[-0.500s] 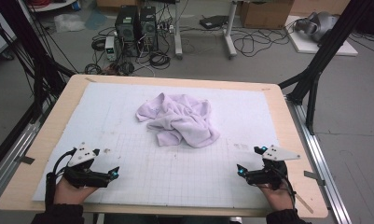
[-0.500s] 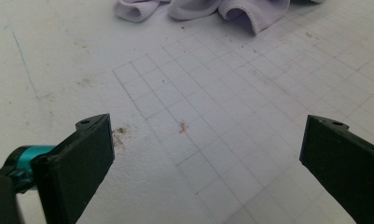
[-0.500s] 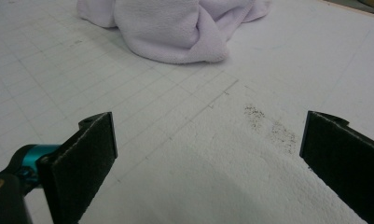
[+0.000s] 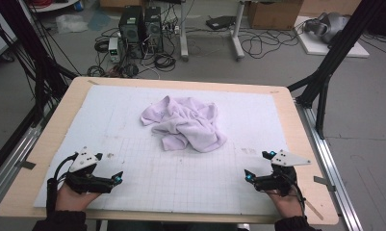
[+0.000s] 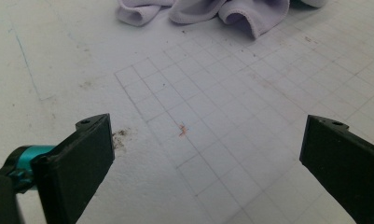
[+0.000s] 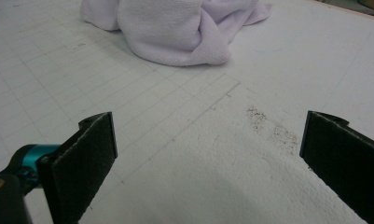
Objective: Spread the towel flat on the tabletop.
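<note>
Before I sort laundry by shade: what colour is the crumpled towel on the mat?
Pale lilac, plain, no pattern: the towel shows best in the high view.

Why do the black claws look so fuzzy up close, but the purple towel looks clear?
In the left gripper view, the near jaws blur while the crumpled lilac terry towel stays sharper. The right gripper view does likewise, towel crisp. The high view is evenly lit, with soft shadows and no glare.

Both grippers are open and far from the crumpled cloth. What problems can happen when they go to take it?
1. The towel lies in a crumpled heap with folds over folds, so a jaw may pinch several layers instead of one edge.
2. The left gripper and right gripper rest at the near corners of the white mat, apart from the towel; uneven reaches could drag it sideways.
</note>
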Available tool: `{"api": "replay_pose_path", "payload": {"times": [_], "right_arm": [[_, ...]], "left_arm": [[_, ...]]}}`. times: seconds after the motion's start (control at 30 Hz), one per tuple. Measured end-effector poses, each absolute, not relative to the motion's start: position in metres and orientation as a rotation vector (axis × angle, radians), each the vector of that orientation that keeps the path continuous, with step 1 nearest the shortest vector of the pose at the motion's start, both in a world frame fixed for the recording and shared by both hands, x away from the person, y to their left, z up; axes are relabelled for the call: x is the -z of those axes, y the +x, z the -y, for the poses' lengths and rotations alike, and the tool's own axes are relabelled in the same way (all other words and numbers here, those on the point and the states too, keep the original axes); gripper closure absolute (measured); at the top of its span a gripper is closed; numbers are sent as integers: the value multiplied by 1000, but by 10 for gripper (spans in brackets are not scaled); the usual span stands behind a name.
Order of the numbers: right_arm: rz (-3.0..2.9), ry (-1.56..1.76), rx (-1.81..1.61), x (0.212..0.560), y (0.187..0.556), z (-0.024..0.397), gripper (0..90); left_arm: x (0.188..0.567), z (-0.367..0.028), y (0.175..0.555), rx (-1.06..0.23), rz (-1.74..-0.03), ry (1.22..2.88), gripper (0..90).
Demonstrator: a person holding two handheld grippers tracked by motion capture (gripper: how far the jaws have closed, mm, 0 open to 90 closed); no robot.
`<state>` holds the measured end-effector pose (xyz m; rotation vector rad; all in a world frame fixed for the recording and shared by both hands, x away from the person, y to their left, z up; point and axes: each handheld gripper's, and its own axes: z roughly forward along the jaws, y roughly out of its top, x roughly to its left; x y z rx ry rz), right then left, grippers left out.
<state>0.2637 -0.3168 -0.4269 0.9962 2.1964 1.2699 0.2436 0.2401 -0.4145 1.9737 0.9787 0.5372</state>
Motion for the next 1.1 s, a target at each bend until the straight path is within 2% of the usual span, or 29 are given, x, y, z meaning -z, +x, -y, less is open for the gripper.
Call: {"api": "replay_pose_path", "payload": {"times": [0.67, 1.1], "right_arm": [[-2218, 991, -1360, 416, 280, 301, 28], [-2334, 894, -1331, 386, 339, 249, 49]], "left_arm": [[412, -238, 251, -547, -990, 1943, 34], [413, -240, 254, -549, -996, 1949, 34]]}}
